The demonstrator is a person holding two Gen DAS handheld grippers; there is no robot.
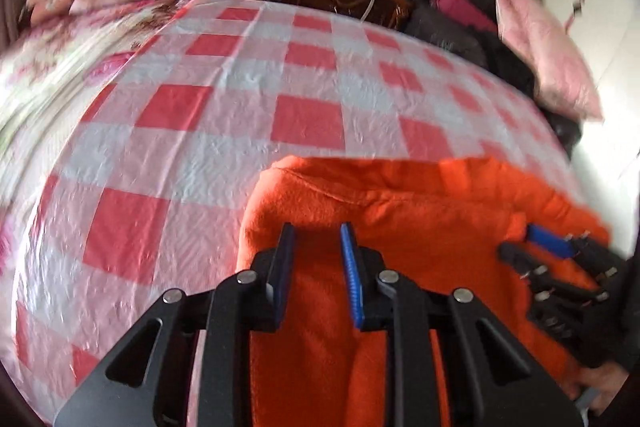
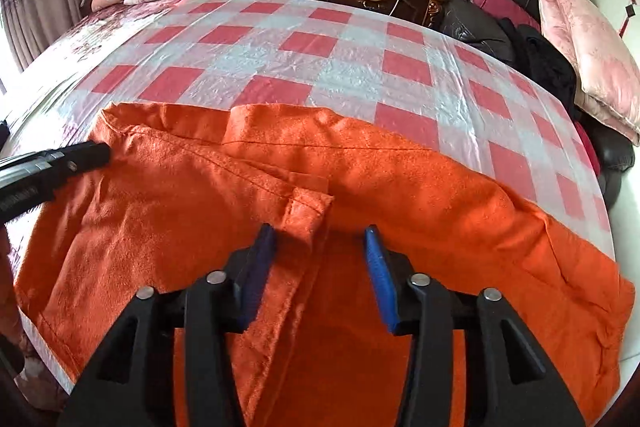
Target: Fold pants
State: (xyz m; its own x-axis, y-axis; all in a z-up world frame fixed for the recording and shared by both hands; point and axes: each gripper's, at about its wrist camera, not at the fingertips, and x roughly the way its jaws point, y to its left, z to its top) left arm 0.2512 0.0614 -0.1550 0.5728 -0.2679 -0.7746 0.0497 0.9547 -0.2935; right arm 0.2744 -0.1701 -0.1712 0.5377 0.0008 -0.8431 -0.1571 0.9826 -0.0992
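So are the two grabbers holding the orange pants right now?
No. The left gripper and the right gripper both have their jaws apart above the orange pants, with nothing pinched between the pads. The pants just lie on the checkered sheet.

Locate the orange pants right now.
The pants lie spread along the near edge of the bed, on the checked sheet, filling the lower half of the right wrist view, with both claws above them.

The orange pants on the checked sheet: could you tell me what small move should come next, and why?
Probably lower the right claw onto the loose flap below it and close. Both claws stand open, gripping nothing, and the orange pants lie only partly folded.
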